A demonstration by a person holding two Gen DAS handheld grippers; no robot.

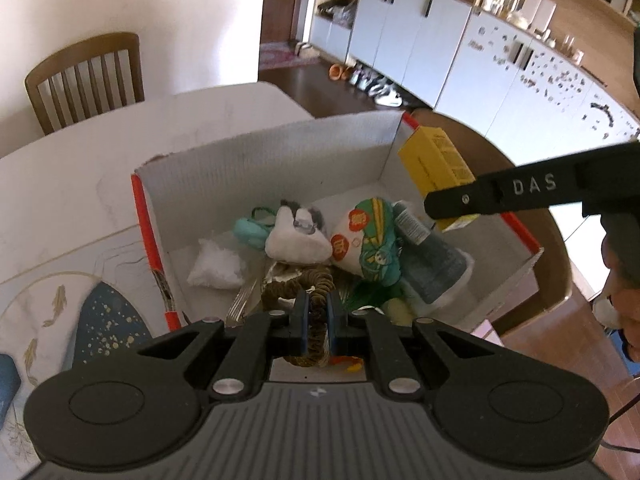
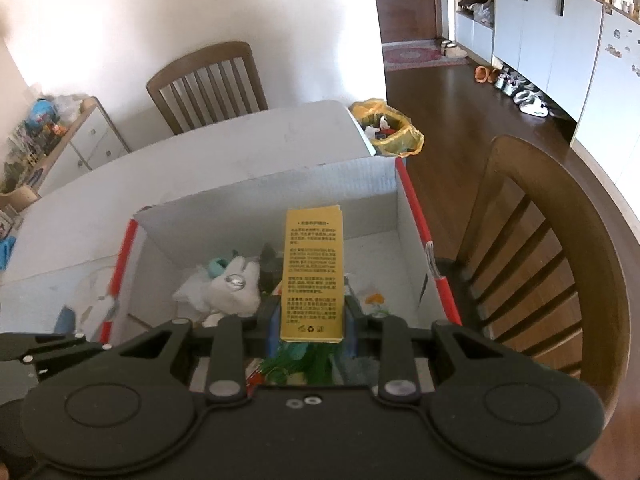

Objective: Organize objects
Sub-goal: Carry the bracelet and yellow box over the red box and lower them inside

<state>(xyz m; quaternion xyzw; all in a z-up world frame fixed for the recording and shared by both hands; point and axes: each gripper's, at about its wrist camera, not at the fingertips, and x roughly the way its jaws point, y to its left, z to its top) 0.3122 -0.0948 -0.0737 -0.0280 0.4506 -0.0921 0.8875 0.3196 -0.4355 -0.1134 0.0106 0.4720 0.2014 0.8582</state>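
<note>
A white cardboard box (image 1: 280, 152) with red edges stands on the table and holds several items: a white plush toy (image 1: 292, 236), a green and white pouch (image 1: 368, 240), a grey roll (image 1: 432, 256). My left gripper (image 1: 317, 316) hangs over the box's near side, shut on a brown coiled ring (image 1: 316, 288). My right gripper (image 2: 310, 320) is shut on a yellow carton (image 2: 314, 272), held upright above the box (image 2: 280, 188). In the left wrist view that carton (image 1: 436, 160) shows at the box's right edge, behind the right gripper's finger (image 1: 480, 196).
A white table (image 1: 100, 152) carries the box and a fish-patterned mat (image 1: 52, 320). Wooden chairs stand behind the table (image 2: 208, 80) and to the right (image 2: 560, 260). A yellow-lined bin (image 2: 388, 128) sits on the floor past the table. White cabinets (image 1: 420, 40) line the far wall.
</note>
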